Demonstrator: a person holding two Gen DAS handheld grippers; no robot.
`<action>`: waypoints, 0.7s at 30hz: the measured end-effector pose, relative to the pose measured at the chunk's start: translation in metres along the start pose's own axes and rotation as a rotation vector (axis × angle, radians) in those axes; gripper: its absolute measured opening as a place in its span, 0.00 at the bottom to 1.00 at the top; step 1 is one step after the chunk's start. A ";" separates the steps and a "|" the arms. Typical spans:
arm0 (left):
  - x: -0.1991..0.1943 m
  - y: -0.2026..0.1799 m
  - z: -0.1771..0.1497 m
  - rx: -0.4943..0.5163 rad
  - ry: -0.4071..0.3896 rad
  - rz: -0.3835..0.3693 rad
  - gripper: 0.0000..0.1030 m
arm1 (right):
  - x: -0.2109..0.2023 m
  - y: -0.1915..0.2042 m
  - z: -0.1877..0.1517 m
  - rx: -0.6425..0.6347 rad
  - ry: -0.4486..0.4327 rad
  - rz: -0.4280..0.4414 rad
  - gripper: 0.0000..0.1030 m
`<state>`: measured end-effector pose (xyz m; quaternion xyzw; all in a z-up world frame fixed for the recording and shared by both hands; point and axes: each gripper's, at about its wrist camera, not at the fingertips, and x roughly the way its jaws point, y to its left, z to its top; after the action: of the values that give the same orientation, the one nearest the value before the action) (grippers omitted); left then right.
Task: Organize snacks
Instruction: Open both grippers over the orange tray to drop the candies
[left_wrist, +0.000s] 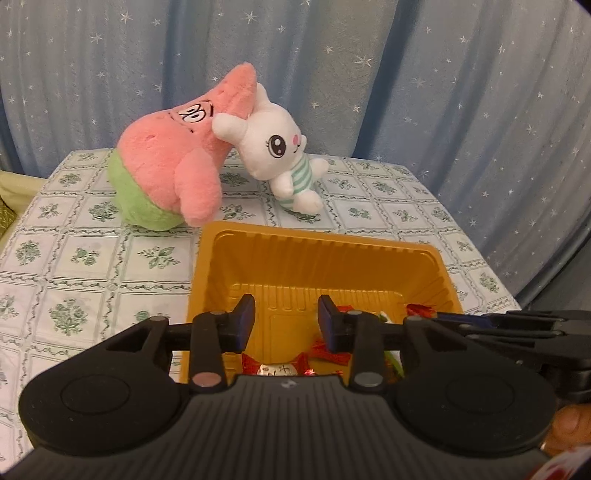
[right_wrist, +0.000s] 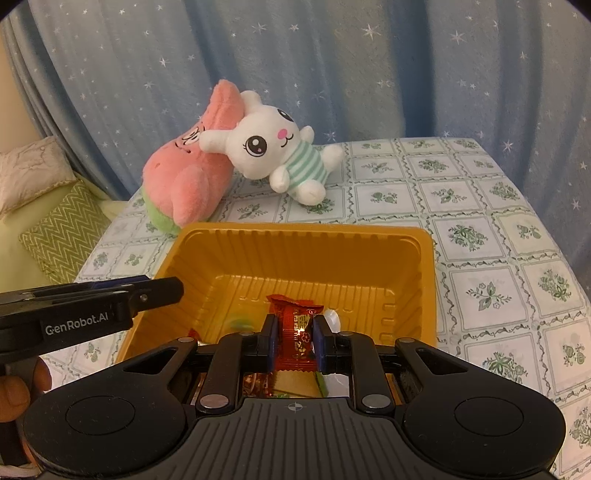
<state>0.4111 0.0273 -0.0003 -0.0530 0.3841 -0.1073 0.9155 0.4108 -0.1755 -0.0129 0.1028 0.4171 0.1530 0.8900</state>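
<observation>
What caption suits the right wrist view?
Right gripper holds a red snack packet over a yellow tray.

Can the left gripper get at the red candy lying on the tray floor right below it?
Probably yes. The left gripper is open with nothing between its jaws, poised over the orange tray, and the red candy lies uncovered just beneath. The right gripper, clamped on a red snack packet, sits off to the side.

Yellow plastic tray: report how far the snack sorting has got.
Done: several wrapped sweets already lie in the yellow ribbed plastic tray, among them a red-ended candy. In hand: the right gripper clamps a red foil snack packet above the tray; the left gripper is open and empty. No loose snacks show on the tablecloth.
</observation>
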 end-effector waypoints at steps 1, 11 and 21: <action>-0.001 0.001 -0.001 0.003 0.002 0.004 0.32 | 0.000 0.000 0.000 0.001 0.000 0.000 0.20; -0.008 -0.001 -0.006 0.035 0.011 0.026 0.32 | -0.003 0.002 -0.001 0.005 0.006 0.010 0.20; -0.010 -0.003 -0.008 0.045 0.012 0.031 0.33 | -0.003 0.007 0.000 0.004 0.001 0.015 0.20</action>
<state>0.3985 0.0270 0.0013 -0.0257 0.3879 -0.1021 0.9157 0.4079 -0.1696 -0.0083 0.1076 0.4170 0.1588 0.8885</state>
